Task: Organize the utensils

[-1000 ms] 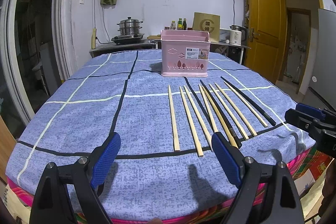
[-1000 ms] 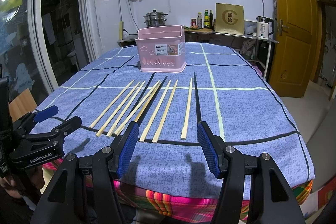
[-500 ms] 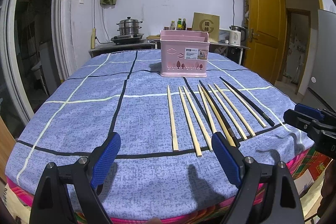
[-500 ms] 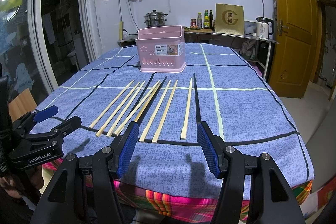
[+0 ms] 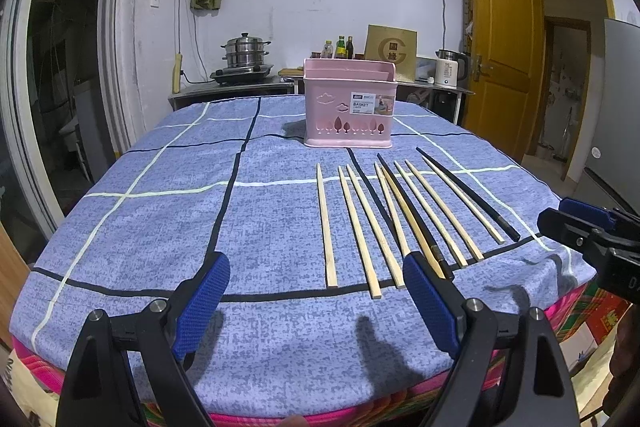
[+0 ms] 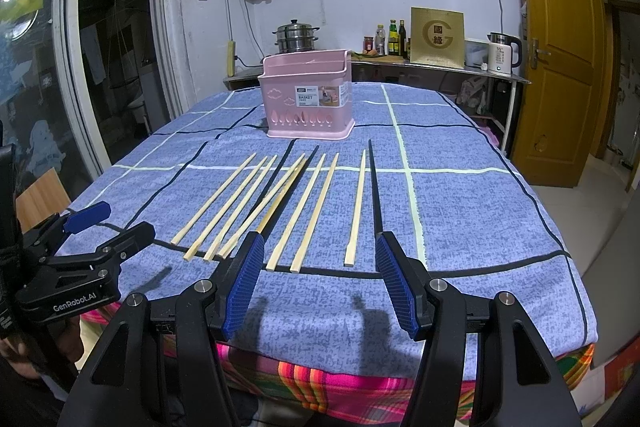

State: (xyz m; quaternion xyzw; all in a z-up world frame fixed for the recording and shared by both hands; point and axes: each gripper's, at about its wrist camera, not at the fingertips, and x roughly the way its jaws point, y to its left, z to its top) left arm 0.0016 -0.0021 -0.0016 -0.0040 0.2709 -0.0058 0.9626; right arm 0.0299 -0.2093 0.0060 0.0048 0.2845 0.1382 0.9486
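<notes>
Several bamboo chopsticks [image 5: 326, 227] [image 6: 314, 213] and two black chopsticks [image 5: 466, 193] [image 6: 373, 187] lie side by side on the blue checked tablecloth [image 5: 160, 227] [image 6: 480, 219]. Behind them stands a pink plastic basket [image 5: 349, 107] [image 6: 307, 99]. My left gripper [image 5: 316, 301] hovers open over the near table edge, left of the chopstick ends. My right gripper [image 6: 320, 277] is open too, just short of the chopsticks' near ends. Each gripper shows at the side of the other's view: the right gripper [image 5: 596, 227] and the left gripper [image 6: 80, 239].
A counter along the back wall holds a steel steamer pot [image 5: 246, 57], bottles [image 6: 394, 37], a gold box [image 6: 436, 37] and a white kettle [image 6: 500, 55]. A wooden door [image 6: 560, 67] stands at the right. A glass door [image 6: 100, 47] is at the left.
Almost nothing has changed: the left wrist view has shifted very slightly, and both grippers stay open over the near table edge.
</notes>
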